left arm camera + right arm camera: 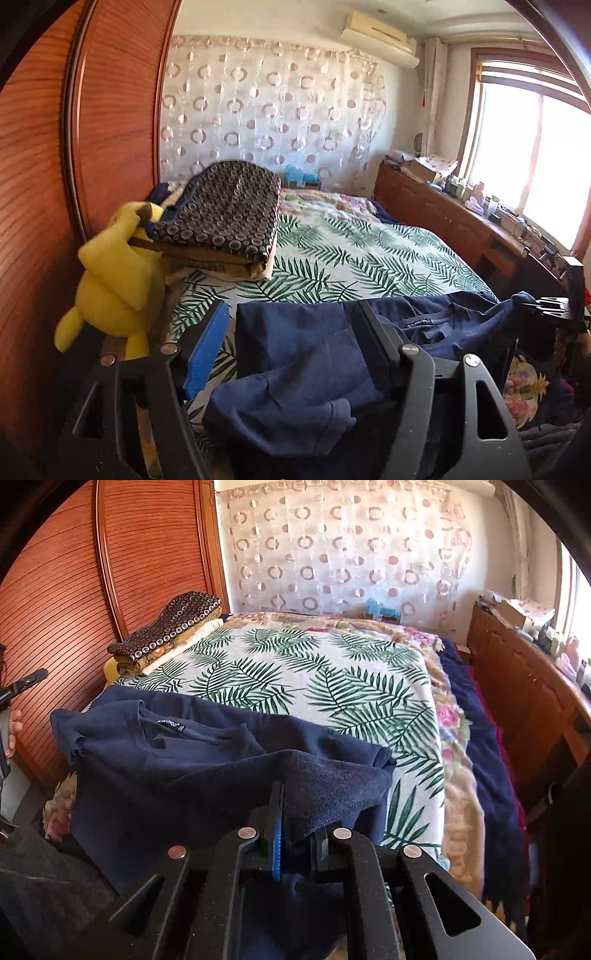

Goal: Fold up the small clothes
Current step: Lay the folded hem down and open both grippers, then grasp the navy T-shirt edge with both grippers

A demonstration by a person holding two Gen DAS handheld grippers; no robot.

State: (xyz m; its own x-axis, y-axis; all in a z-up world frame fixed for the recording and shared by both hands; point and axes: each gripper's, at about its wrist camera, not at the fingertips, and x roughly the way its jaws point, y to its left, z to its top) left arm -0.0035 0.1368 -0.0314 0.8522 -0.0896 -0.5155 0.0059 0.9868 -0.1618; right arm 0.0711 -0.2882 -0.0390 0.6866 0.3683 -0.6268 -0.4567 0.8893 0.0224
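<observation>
A navy cotton T-shirt (207, 760) lies on the palm-leaf-printed bed (332, 672) (reddish wooden wardrobe (122, 565) beside); the left gripper (291, 332) has its fingers apart, the right gripper (295, 812) pinches the shirt's fabric.

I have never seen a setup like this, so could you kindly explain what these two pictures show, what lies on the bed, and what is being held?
A person holds a hand-held two-finger gripper in each hand; each picture comes from a fisheye camera looking along one gripper. On the palm-leaf-print bedspread lies a navy blue cotton T-shirt, with a stack of folded patterned cloths behind it. The right gripper has its jaws closed on a fold of the shirt. The left gripper has its jaws open, with shirt fabric lying between them. A yellow plush toy sits beside the wardrobe.
</observation>
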